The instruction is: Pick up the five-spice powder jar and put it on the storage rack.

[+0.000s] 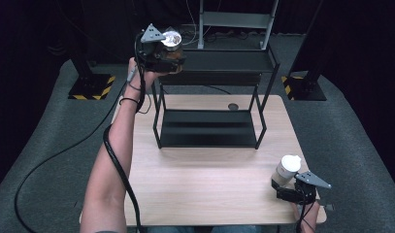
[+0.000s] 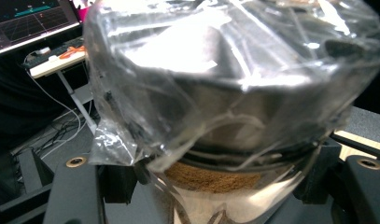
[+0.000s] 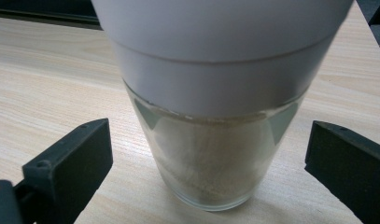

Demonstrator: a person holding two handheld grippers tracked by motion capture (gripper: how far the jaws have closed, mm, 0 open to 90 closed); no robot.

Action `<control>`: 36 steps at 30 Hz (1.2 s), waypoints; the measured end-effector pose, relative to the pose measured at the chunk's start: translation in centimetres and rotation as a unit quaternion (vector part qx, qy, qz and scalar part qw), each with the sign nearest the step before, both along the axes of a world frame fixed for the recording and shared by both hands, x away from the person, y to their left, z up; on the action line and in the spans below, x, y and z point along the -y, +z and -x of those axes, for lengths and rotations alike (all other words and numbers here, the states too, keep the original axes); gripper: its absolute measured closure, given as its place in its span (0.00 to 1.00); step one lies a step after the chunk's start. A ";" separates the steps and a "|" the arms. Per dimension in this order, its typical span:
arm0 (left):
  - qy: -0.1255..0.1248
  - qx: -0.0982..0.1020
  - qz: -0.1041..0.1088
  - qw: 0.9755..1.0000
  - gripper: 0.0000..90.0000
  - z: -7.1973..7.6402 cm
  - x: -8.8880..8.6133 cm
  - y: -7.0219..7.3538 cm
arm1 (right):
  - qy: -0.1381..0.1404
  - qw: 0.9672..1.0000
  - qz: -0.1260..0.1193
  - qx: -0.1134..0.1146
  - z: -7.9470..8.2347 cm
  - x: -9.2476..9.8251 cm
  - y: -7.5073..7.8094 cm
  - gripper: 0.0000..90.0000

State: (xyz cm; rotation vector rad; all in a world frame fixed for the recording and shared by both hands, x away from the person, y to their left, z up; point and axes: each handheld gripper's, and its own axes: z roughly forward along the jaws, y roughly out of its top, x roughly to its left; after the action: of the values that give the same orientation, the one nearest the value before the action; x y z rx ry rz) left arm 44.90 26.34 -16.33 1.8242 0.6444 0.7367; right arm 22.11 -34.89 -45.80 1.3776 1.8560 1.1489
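Plastic-wrapped jar (image 2: 234, 88) of brown powder sits clamped in the left gripper (image 1: 162, 54), raised beside the black shelf's (image 1: 219, 60) top tier. On the wooden table (image 1: 205, 179), the right gripper's (image 1: 294, 190) jaws stand apart around a white-lidded jar (image 3: 215, 121), not touching it.

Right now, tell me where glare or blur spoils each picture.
Left gripper view: glare streaks the clear plastic wrap over the jar. Right gripper view: the glass jar's white lid is soft, too near. High view: dim dark surroundings, evenly lit light wooden table.
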 end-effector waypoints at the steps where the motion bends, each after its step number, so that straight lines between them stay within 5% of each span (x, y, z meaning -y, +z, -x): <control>1: 0.001 -0.001 -0.001 1.000 0.34 -0.1 0.0 0.0 | 0.000 1.000 0.000 0.000 0.0 0.0 0.0 0.00; 14: 0.003 -0.012 0.015 1.000 0.34 -1.8 -0.3 0.0 | 0.000 1.000 0.000 0.000 0.0 0.0 0.0 0.00; 30: 0.030 -0.035 -0.005 0.999 0.34 -3.9 1.1 0.4 | 0.000 1.000 -0.001 0.000 0.0 0.1 0.0 0.00; 36: 0.033 -0.048 0.004 0.998 0.34 -4.6 1.1 0.0 | 0.001 1.000 -0.002 0.000 0.0 0.1 0.0 0.00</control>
State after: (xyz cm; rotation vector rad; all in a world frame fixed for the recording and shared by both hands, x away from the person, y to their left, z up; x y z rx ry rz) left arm 49.53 25.20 -16.35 1.8464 0.7722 0.6926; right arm 22.10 -34.97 -45.80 1.3783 1.8569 1.1536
